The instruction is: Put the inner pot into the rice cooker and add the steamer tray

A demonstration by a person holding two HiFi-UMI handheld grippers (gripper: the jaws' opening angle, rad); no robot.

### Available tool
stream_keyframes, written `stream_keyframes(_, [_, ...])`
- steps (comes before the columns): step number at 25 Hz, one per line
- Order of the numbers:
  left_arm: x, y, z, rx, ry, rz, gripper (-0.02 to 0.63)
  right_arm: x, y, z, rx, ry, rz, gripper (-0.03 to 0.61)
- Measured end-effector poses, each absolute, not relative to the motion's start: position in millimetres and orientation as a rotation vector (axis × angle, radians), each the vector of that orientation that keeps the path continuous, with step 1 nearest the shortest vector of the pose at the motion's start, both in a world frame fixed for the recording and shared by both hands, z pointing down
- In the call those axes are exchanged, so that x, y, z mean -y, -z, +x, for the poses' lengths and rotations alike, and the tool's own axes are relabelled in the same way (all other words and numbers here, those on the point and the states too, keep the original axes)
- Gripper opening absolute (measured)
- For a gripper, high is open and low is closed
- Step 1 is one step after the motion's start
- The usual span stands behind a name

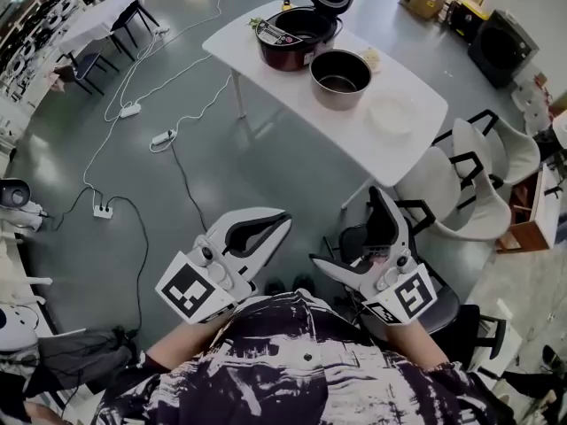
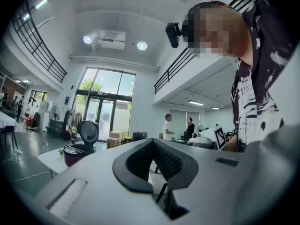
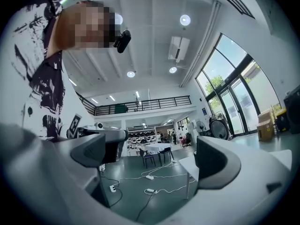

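Note:
A dark red rice cooker (image 1: 297,34) stands on the far white table (image 1: 266,69) with its lid up. Beside it on the right sits the metal inner pot (image 1: 339,79), and further right a white steamer tray (image 1: 392,113). Both grippers are held close to my body, well short of the table. My left gripper (image 1: 282,221) is shut with nothing in it. My right gripper (image 1: 347,228) is open and empty. The left gripper view shows the left gripper (image 2: 152,142) with its pads together and the rice cooker (image 2: 77,151) far off. The right gripper (image 3: 154,153) looks across the floor.
White chairs (image 1: 469,184) stand at the table's right end. Cables and power strips (image 1: 133,110) run over the grey floor at left. Another table with dark chairs (image 1: 97,25) is at the back left. Two people (image 2: 167,127) stand far off.

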State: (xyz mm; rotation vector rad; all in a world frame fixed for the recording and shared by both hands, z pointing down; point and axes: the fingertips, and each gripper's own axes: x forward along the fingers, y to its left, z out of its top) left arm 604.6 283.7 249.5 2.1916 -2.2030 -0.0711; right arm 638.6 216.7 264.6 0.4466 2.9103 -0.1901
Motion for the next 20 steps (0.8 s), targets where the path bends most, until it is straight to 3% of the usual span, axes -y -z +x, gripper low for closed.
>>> stream_keyframes(9, [-281.3,-252.5,553.2,2.232,0.085,2.164,0.005,-207.8,-270.7,589.2,-2.941,0.172,0.467,0.554])
stream_keyframes(20, [-314.2,-255.2,378.0,2.211,0.105,2.245,0.005,-242.1,-259.3,415.6,-2.969,0.082,0.392,0.552])
